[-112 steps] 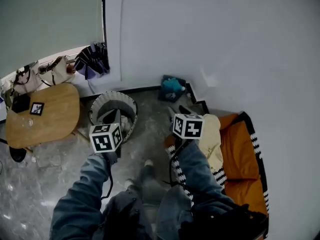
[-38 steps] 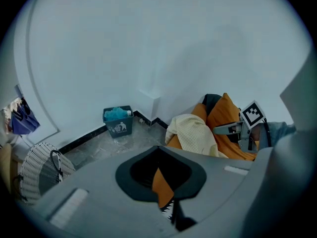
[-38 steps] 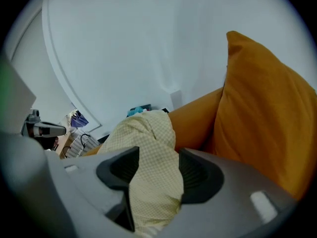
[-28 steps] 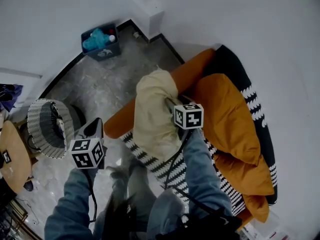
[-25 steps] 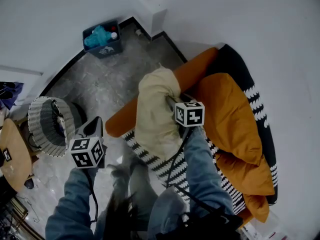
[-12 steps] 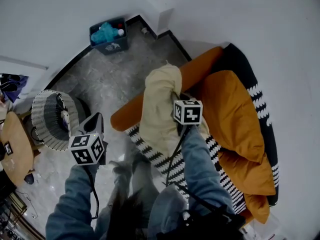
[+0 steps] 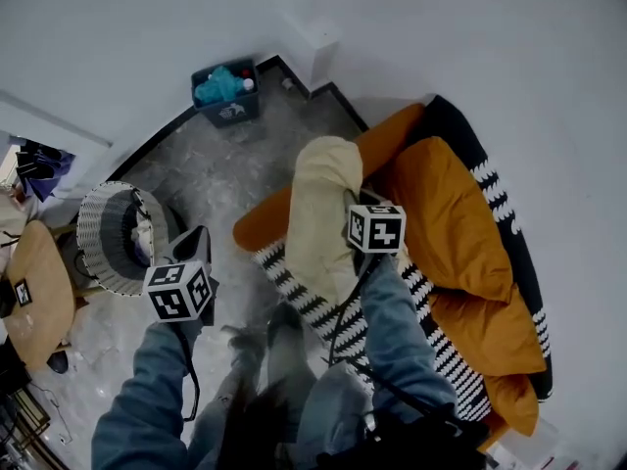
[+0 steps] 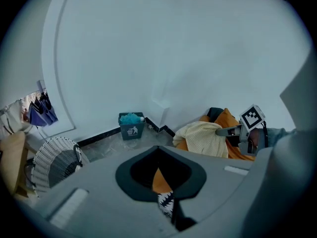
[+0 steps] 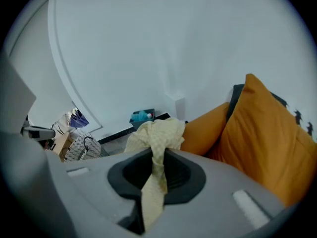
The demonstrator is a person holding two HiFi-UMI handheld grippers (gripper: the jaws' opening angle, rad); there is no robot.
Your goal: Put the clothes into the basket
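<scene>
A pale yellow garment (image 7: pixel 321 209) lies draped over the orange sofa arm (image 7: pixel 265 225). My right gripper (image 7: pixel 350 202) is shut on a fold of it. In the right gripper view a strip of the cloth (image 9: pixel 154 175) runs between the jaws, which have just been closing on it, and the rest bunches up beyond them. The white woven basket (image 7: pixel 110 238) stands on the floor to the left, with something pale inside. My left gripper (image 7: pixel 193 239) hovers next to the basket's right rim, shut and empty. The left gripper view shows the garment (image 8: pixel 203 138) across the room and the basket (image 8: pixel 57 160) at lower left.
An orange cushion (image 7: pixel 446 213) and a black-and-white patterned throw (image 7: pixel 328 311) cover the sofa. A blue waste bin (image 7: pixel 225 91) sits in the wall corner. A round wooden table (image 7: pixel 34 292) stands at far left. The person's legs are below, on marble floor (image 7: pixel 211 179).
The right gripper's jaws have closed on the garment and lifted its bunched top a little. The left gripper has risen slightly beside the basket.
</scene>
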